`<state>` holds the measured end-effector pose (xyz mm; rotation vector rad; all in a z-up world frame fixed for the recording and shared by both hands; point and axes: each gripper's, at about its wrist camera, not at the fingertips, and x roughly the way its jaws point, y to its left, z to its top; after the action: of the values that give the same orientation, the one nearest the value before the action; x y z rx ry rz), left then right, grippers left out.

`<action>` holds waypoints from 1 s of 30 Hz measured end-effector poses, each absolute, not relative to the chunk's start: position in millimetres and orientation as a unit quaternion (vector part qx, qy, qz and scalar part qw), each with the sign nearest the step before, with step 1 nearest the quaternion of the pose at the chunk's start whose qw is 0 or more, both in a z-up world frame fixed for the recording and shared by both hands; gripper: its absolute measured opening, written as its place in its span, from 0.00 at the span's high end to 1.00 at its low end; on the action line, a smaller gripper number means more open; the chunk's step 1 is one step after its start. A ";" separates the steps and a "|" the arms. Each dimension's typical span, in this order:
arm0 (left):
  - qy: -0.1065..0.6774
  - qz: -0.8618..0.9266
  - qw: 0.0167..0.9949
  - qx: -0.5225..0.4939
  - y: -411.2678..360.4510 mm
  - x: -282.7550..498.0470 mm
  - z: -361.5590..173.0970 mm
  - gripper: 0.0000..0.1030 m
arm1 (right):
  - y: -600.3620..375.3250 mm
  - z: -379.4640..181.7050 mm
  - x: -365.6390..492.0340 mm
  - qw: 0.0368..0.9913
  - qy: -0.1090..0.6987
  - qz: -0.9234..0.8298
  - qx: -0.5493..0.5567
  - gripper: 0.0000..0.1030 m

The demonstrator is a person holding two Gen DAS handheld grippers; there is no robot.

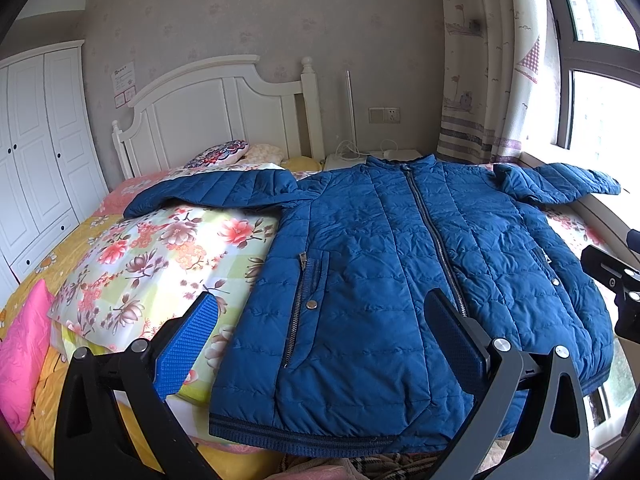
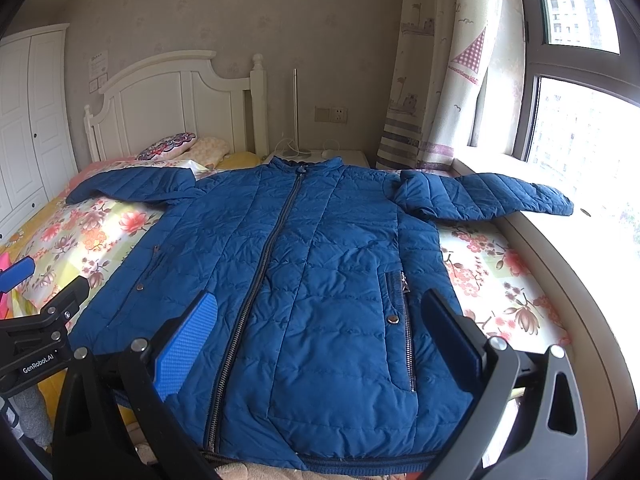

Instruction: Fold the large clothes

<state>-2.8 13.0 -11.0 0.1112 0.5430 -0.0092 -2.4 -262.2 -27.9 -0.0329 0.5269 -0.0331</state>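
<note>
Left claw (image 1: 320, 344) spread, right claw (image 2: 320, 344) spread, both above blue jacket (image 2: 320, 280) hem.

home bedroom | white headboard (image 1: 208, 108) | floral bedding (image 1: 160, 256) | wardrobe (image 1: 36, 152) | curtained window (image 2: 580, 120)

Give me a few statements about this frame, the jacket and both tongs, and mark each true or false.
1. The blue jacket lies spread flat, front up, with its zipper closed. True.
2. Both sleeves are folded across the chest. False: the left sleeve and right sleeve stretch outward to the sides.
3. The left tongs are open and hold nothing. True.
4. The right tongs are clamped on the hem. False: they are open above the lower jacket, gripping nothing.
5. The jacket rests on a floral quilt. True.
</note>
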 end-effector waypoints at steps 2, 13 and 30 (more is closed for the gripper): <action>0.269 -0.005 0.961 0.057 12.9 -3.2 -12.1 0.04 | -262.4 -29.9 -1.7 0.965 0.263 -0.016 -0.015 0.02; 0.285 -0.011 0.954 0.087 -13.0 51.6 -15.3 0.04 | -315.7 -35.8 39.6 0.963 0.266 -0.038 0.010 0.02; 0.430 -0.002 0.896 0.107 -55.2 321.0 -100.8 0.04 | -562.5 -87.3 254.3 0.905 0.319 -0.161 0.232 0.02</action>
<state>321.0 -55.2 -100.8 0.2226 0.8908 -0.0040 254.3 -562.5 -87.3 0.4789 0.6589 -0.3334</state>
